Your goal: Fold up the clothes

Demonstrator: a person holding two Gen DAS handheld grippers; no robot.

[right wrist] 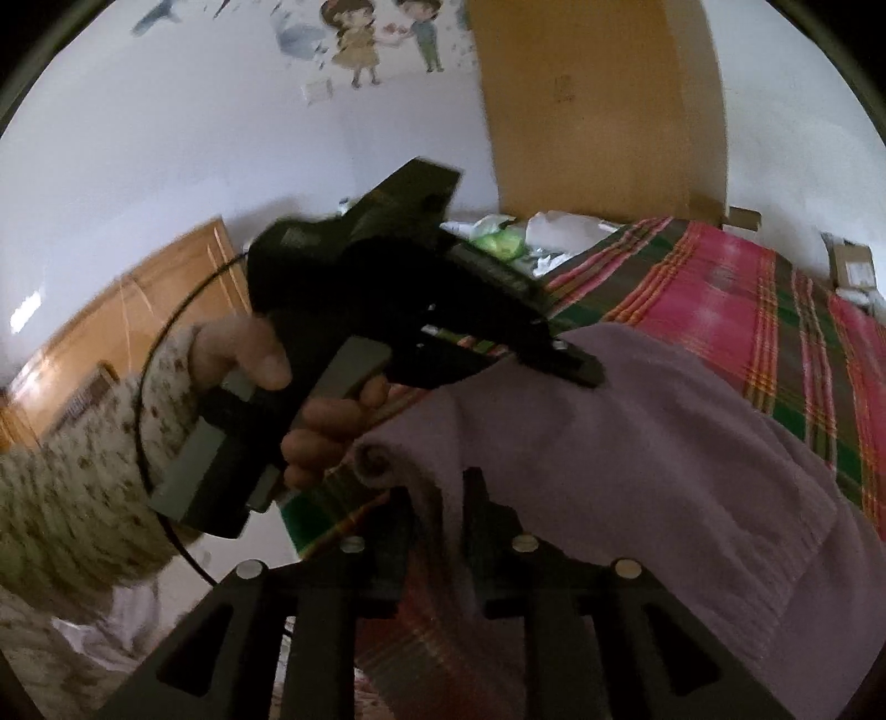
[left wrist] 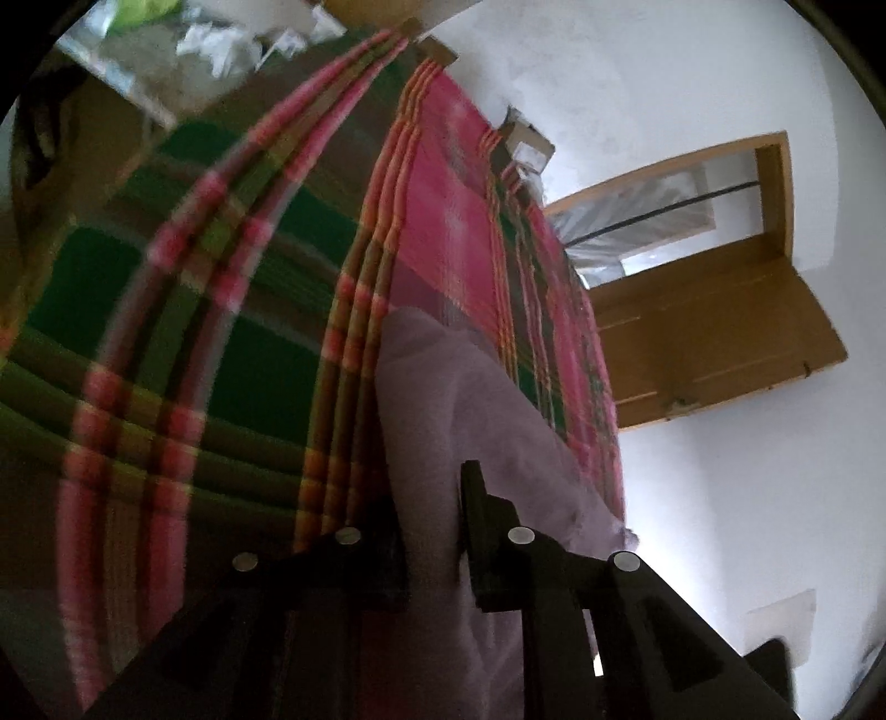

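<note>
Both grippers pinch the lilac garment (right wrist: 637,443) above the plaid bed cover (right wrist: 720,288): left gripper (left wrist: 437,531) clamps one edge, right gripper (right wrist: 437,526) another. The risk is thick fabric slipping free mid-fold, dropping it bunched. No readable writing anywhere, only cartoon wall stickers (right wrist: 382,39).

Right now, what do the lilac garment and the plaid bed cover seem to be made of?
Lilac garment: looks like soft, matte fleece or brushed knit, with a fuzzy surface and thick rolled edge. Plaid bed cover: appears to be flat woven cloth, possibly cotton, with crisp stripes and no visible pile.
</note>
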